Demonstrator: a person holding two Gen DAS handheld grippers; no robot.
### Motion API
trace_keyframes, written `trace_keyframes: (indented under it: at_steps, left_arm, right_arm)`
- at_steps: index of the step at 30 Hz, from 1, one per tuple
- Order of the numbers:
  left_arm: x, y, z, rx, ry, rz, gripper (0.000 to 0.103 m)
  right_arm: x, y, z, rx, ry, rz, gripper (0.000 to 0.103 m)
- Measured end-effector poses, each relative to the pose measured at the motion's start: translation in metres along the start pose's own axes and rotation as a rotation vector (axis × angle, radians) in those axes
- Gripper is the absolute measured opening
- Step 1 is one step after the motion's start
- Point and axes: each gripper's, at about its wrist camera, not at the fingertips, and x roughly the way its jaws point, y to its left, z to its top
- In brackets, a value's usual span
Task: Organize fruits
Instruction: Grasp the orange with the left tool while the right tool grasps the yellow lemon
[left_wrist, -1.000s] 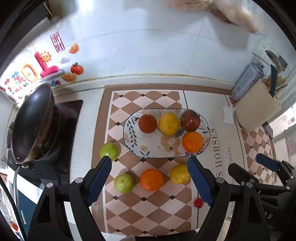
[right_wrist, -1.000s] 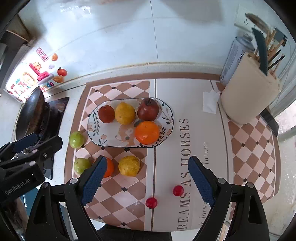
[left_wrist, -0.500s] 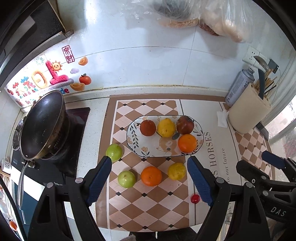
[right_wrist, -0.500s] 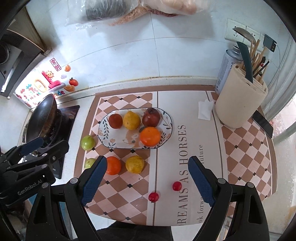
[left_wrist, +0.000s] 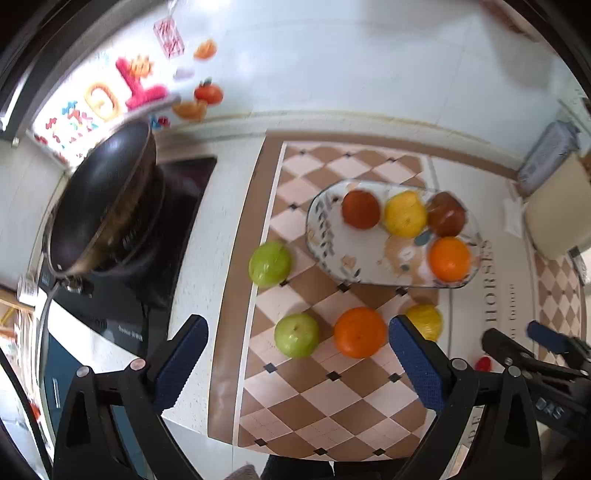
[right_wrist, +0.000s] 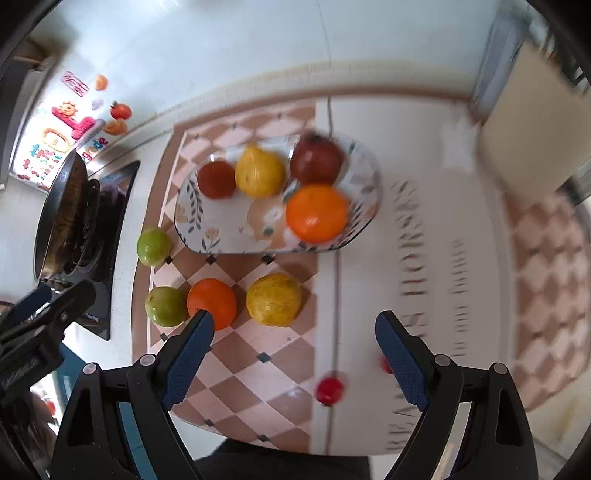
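At the counter's left edge a black round wok (left_wrist: 99, 199) is seen on a dark glass hob (left_wrist: 173, 236). Two glossy green apples (left_wrist: 269, 263) (left_wrist: 296, 335) lie on the checkered mat (left_wrist: 314, 384), then one loose orange (left_wrist: 360, 332) and one dimpled lemon (left_wrist: 426, 320) just beside it. Behind them, an oval patterned plate (left_wrist: 321, 236) carries four round fruits: one brown-red, one yellow, one dark red, one orange. Two small red fruits (right_wrist: 328, 390) rest near the front edge. The left tongs (left_wrist: 297, 363) and right tongs (right_wrist: 294, 354) are both spread, nothing gripped, above the mat.
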Motion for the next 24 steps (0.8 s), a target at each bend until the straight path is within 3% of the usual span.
trace_keyframes:
  at_steps: [4,7,10,11,12,17,24]
  left_arm:
    - [0.022,0.004,-0.005,-0.047,0.072,-0.014,0.1]
    - [0.033,0.007,-0.007,-0.084,0.116,-0.031,0.1]
    - [0.046,0.008,-0.009,-0.112,0.16,-0.044,0.1]
    - [0.05,0.008,-0.009,-0.117,0.171,-0.048,0.1]
    - [0.052,0.007,-0.009,-0.118,0.18,-0.053,0.1]
    - [0.07,-0.011,-0.004,-0.09,0.226,-0.102,0.1]
    - [0.109,-0.061,-0.002,0.096,0.29,-0.067,0.1]
  right_arm:
    - [0.059,-0.013,0.008,0.113,0.128,0.124,0.091]
    - [0.087,-0.013,0.01,0.14,0.176,0.145,0.09]
    - [0.11,-0.01,0.01,0.137,0.213,0.146,0.076]
    - [0.115,-0.009,0.009,0.133,0.217,0.151,0.066]
    - [0.116,-0.007,0.008,0.126,0.214,0.167,0.059]
    - [0.105,-0.015,0.0,0.045,0.196,0.096,0.059]
    - [0.09,-0.06,-0.014,0.058,0.226,0.053,0.059]
